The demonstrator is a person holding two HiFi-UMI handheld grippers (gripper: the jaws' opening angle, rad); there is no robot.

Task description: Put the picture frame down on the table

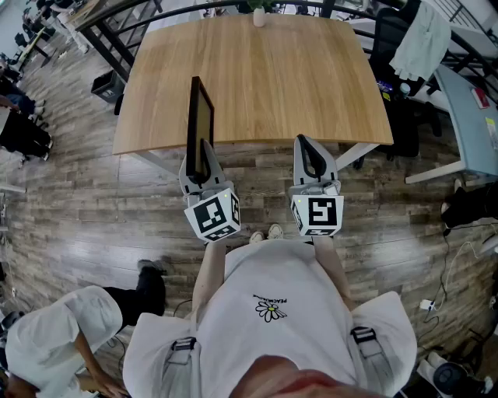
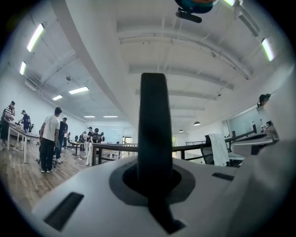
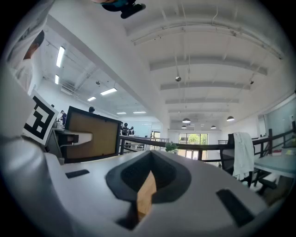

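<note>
**Picture frame gripped upright at the near table edge**

The picture frame [image 1: 199,128] stands upright, edge-on in the head view. Its lower end is clamped between the fingers of the left gripper [image 1: 201,162]. In the head view the frame overlaps the near edge of the table [image 1: 272,85]; whether it touches the table cannot be determined. The right gripper [image 1: 310,149] is just beside the left one, with its fingers pressed together on nothing. At the table's far edge a small white pot [image 1: 258,16] holds a green plant [image 3: 171,146].

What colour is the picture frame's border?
The picture frame has a black border around a tan panel; clearest in the right gripper view.
</note>
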